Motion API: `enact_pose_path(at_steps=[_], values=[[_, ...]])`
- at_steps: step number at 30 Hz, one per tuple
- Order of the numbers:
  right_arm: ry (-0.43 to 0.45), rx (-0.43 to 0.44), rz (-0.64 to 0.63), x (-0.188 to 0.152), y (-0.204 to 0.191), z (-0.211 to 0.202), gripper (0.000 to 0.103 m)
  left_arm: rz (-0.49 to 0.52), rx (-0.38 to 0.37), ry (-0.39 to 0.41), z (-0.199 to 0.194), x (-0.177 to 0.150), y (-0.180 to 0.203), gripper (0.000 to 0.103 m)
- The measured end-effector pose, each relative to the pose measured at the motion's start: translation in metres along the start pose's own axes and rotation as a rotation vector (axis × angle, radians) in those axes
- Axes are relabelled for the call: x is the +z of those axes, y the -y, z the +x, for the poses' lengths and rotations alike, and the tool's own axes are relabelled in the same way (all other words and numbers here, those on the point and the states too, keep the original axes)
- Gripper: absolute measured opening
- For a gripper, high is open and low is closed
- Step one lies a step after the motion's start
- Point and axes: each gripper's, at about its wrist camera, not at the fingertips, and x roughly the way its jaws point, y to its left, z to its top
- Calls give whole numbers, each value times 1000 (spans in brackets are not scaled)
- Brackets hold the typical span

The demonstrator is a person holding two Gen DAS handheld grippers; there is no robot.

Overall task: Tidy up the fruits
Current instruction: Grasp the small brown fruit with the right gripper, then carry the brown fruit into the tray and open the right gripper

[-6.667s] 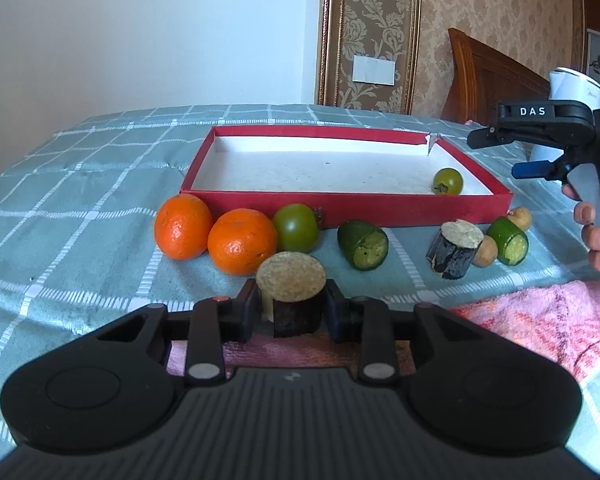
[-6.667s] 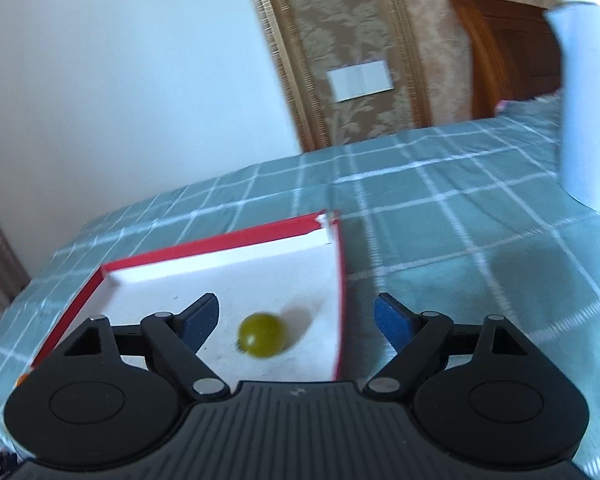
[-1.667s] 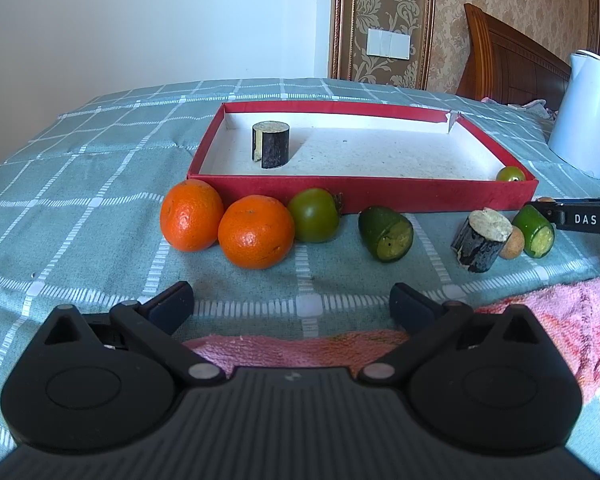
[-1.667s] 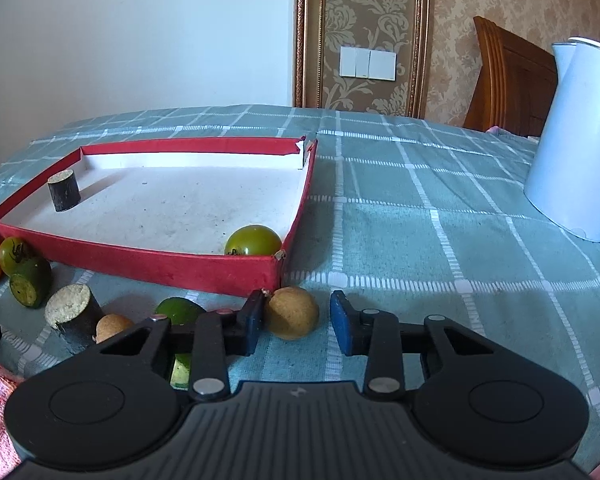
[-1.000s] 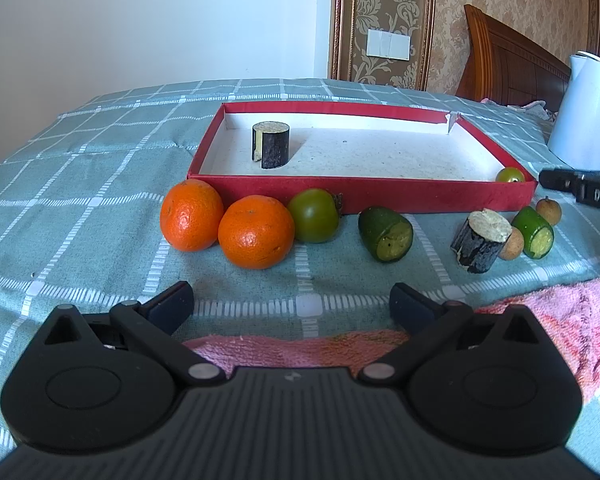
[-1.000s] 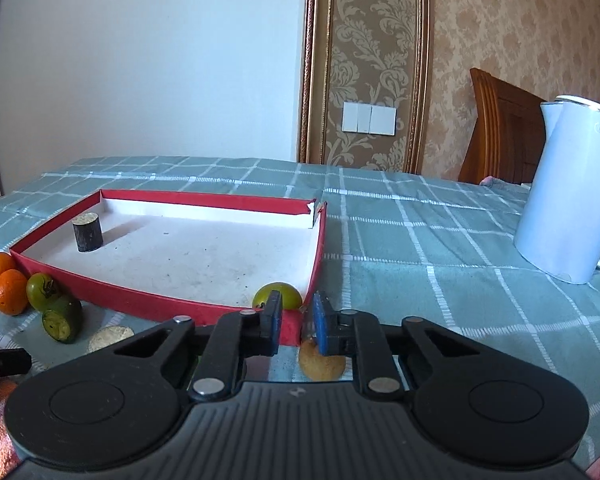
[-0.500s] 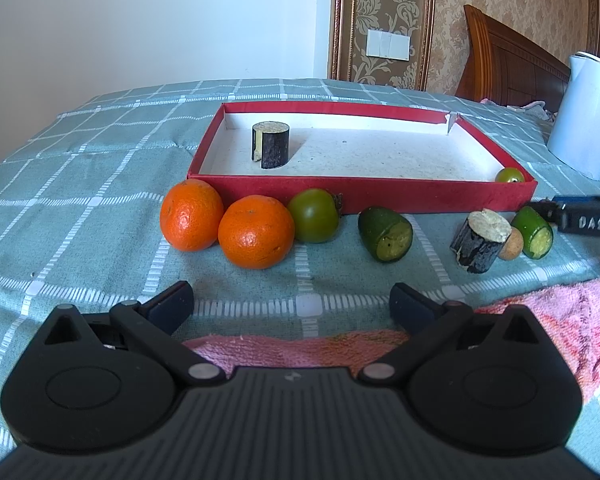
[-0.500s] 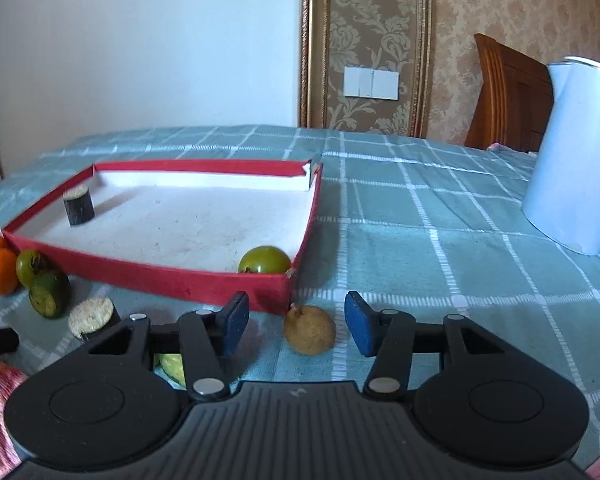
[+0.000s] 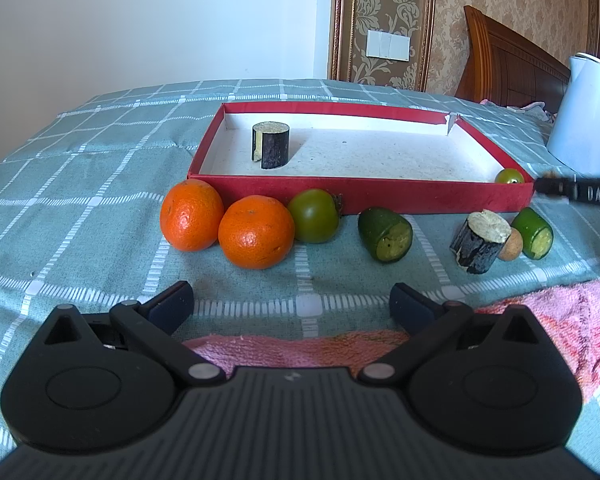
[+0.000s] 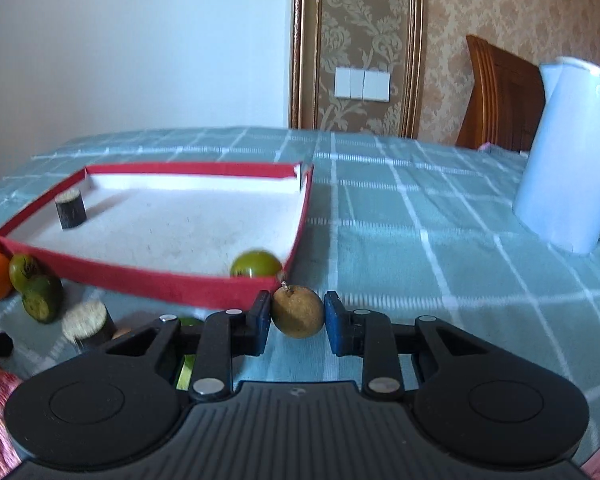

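Observation:
My right gripper [image 10: 298, 318] is shut on a small brown round fruit [image 10: 297, 317], held just in front of the red tray's [image 10: 140, 282] near right corner. The tray [image 9: 356, 194] holds a dark cut cylinder [image 9: 271, 145] and a small green fruit [image 9: 509, 176]. My left gripper [image 9: 291, 305] is open and empty over the pink towel [image 9: 548, 320]. In front of the tray lie two oranges [image 9: 191, 214] [image 9: 256, 231], a green tomato-like fruit [image 9: 314, 216], two cut green pieces [image 9: 385, 234] [image 9: 534, 233], a dark cylinder [image 9: 478, 246] and a small brown fruit [image 9: 511, 245].
A white kettle [image 9: 584, 114] stands at the right behind the tray; it also shows in the right wrist view [image 10: 566, 152]. A wooden headboard [image 9: 508, 56] is behind the checked teal cloth [image 9: 80, 184]. The right gripper's side [image 9: 580, 190] shows at the left wrist view's right edge.
My right gripper has closed on the small brown fruit and lifted it off the cloth. The left gripper has stayed still and open.

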Motion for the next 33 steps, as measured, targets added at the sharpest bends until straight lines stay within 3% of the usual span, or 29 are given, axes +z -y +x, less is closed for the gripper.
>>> enact_pose_path(at_steps=[7,15,20,33], values=[[53,3,-45,33,-17,15,28,0,0,0,0,0,0,103],[0,-27,-103,58,-40,77,28,-1,0,0,0,0,0,103],[-58,-33,-94,58,-42,105,28,0,0,0,0,0,0,103],[-108,-33,-121,55,-46,116,28,0,0,0,0,0,-1,103]])
